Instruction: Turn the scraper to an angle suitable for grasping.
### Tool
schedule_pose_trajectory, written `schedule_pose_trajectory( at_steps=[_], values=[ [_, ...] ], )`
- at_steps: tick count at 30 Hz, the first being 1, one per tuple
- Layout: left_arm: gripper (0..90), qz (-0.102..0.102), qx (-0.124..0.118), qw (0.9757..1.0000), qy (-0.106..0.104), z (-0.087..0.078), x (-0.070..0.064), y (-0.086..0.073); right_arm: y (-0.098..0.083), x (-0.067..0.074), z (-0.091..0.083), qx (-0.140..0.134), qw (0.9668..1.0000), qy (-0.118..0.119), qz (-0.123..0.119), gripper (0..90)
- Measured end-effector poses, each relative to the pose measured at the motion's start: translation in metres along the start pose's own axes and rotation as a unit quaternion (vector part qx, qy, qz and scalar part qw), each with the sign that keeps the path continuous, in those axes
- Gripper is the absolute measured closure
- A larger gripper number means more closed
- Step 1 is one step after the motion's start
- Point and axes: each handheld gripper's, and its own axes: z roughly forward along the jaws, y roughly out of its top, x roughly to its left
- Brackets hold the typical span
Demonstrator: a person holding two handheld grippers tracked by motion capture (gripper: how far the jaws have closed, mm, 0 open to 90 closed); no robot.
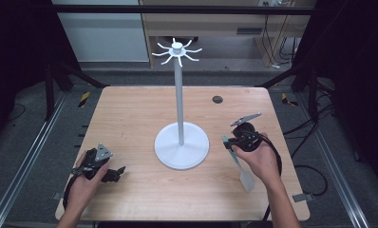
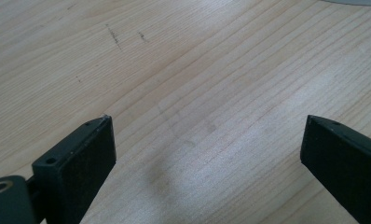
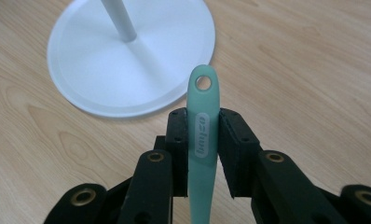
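Observation:
A white stand rises from a round base (image 1: 196, 152) at the table's middle, its thin pole (image 1: 179, 95) topped by a ring of hooks (image 1: 177, 49). To its right, my right gripper (image 1: 229, 141) is shut on the handle of a mint green spatula (image 1: 247, 179), whose blade hangs down toward the front edge. In the right gripper view the right gripper (image 3: 203, 119) clamps the spatula (image 3: 198, 100) below its hanging hole, which points at the base (image 3: 90, 60). My left gripper (image 1: 115, 173) rests at the front left. The left gripper (image 2: 207, 140) is open over bare wood.
The wooden table (image 1: 130, 114) has a dark round grommet (image 1: 217, 99) at the back right. Black frame posts and rails flank it, and cables (image 1: 315, 175) lie on the floor to the right. A sliver of the base (image 2: 360, 1) shows in the left gripper view.

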Motion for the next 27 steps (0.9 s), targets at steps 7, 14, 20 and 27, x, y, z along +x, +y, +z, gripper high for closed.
schedule_pose_trajectory(
  at_steps=[7,14,20,27],
  values=[
    [3.0,-0.002,-0.001,1.0,0.0,-0.001,0.001,0.0,0.005,-0.002,-0.02,-0.036,0.9993,0.0,0.002,74.5],
    [3.0,-0.007,-0.004,1.0,0.0,-0.001,0.003,-0.001,0.014,0.0,-0.039,-0.069,0.9976,-0.002,-0.003,74.5],
    [3.0,-0.01,-0.007,0.9999,-0.002,-0.002,0.003,-0.001,0.023,0.004,-0.052,-0.108,0.9941,-0.006,-0.002,74.5],
    [3.0,-0.013,-0.011,0.9998,-0.004,-0.002,0.004,-0.001,0.031,0.007,-0.06,-0.136,0.9906,-0.009,-0.006,74.5]
  ],
)
